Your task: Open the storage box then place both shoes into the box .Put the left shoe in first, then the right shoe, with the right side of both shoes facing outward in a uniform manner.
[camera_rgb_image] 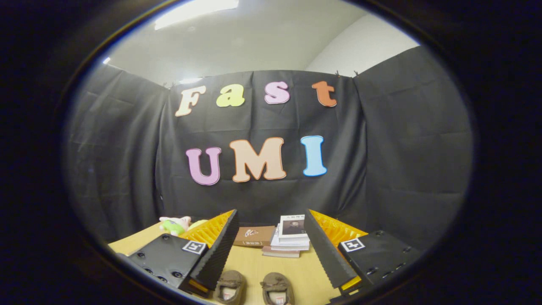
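Two shoes (253,288) lie parallel, lengthwise between the spread claw (271,250) fingers

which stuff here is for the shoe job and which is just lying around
For the job: the two brown shoes, left one and right one, between the open tool's fingers.

Lying about: stack of books, brown book, plush toy.

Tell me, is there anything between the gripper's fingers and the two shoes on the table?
Nothing visible stands between them. The gripper is open, its fingers spread wide, and the two brown shoes sit on bare table between the fingers. The stack of books lies beyond the shoes, not in the path.
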{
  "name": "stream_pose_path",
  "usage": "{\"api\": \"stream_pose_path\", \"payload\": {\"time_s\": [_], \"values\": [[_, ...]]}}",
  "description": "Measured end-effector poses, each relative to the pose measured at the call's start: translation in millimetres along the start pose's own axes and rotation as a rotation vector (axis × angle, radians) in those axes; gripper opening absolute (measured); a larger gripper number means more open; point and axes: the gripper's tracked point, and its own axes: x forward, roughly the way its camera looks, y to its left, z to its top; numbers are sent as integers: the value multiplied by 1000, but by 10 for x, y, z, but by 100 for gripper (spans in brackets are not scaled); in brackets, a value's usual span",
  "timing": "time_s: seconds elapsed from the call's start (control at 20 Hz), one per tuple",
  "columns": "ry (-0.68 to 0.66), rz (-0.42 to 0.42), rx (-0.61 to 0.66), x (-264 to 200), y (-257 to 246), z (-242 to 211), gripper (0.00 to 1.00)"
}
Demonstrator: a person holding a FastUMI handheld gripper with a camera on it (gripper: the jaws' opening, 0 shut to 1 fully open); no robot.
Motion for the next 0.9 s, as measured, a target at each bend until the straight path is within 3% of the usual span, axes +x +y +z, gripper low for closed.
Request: {"api": "stream_pose_path", "payload": {"time_s": [0.5, 0.7, 0.9], "values": [[42, 12, 47, -39, 166, -126, 99], [145, 96, 150, 18, 482, -437, 99], [328, 232, 280, 15, 928, -921, 99]]}}
